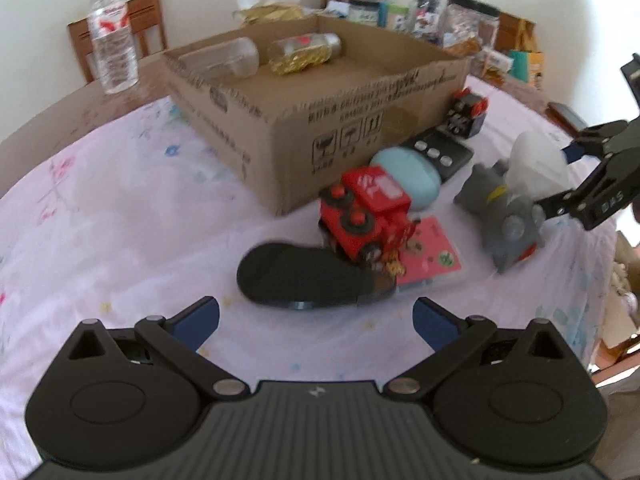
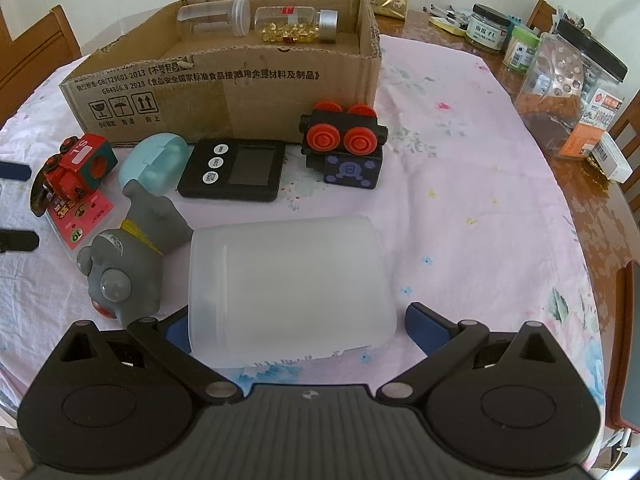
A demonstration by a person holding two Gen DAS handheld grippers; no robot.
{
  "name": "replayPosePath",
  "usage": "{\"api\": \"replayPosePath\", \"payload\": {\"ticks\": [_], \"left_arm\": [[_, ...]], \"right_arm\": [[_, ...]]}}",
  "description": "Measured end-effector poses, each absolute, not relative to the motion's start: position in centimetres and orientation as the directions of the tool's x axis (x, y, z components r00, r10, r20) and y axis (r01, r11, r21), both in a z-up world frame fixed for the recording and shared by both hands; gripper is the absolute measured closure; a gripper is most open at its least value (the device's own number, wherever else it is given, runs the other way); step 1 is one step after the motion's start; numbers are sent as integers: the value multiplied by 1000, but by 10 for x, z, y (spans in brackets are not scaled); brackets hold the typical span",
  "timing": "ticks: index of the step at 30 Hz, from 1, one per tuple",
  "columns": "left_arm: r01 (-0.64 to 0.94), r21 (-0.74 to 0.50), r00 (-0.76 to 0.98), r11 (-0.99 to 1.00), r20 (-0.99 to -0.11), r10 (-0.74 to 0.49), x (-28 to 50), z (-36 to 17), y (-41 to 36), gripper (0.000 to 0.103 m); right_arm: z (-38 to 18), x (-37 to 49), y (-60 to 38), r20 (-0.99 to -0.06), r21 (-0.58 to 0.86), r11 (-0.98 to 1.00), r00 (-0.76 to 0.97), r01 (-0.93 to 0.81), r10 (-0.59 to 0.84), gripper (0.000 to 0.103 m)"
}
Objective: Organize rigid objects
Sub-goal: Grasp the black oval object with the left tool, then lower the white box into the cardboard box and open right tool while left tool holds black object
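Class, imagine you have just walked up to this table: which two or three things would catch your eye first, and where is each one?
Nearest, a frosted white plastic container lies on its side between the open fingers of the right gripper. Behind it, an open cardboard box holds two clear bottles lying down, one with golden capsules. Left of the container, a bright red toy train sits tipped on a pink card.

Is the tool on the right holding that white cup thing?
Not yet. The right tool is open around the frosted white container, fingers beside its near end, one on each side. The left tool is open and empty.
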State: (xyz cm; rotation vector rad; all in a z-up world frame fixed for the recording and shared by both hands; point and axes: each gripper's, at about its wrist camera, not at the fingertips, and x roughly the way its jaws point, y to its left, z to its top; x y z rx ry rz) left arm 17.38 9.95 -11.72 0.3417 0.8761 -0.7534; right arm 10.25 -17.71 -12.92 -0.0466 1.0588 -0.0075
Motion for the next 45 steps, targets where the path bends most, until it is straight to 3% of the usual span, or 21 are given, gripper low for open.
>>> {"api": "replayPosePath", "payload": {"ticks": [12, 17, 34, 45], "left_arm": [[757, -81, 354, 648, -783, -511, 196, -120, 94, 4], [760, -98, 341, 643, -781, -523, 201, -121, 94, 14], [603, -91, 379, 793, -842, -385, 151, -118, 100, 13], [659, 2, 385, 752, -860, -336, 140, -121, 92, 8]], "right_arm": [[-130, 105, -177, -877, -41, 999, 479, -8, -32, 0], [-130, 105, -177, -879, -41, 999, 475, -9, -31, 0], [-132, 108, -177, -873, -40, 996, 487, -80, 4, 0], [-134, 106, -176, -859, -41, 994, 512, -97, 15, 0]]}}
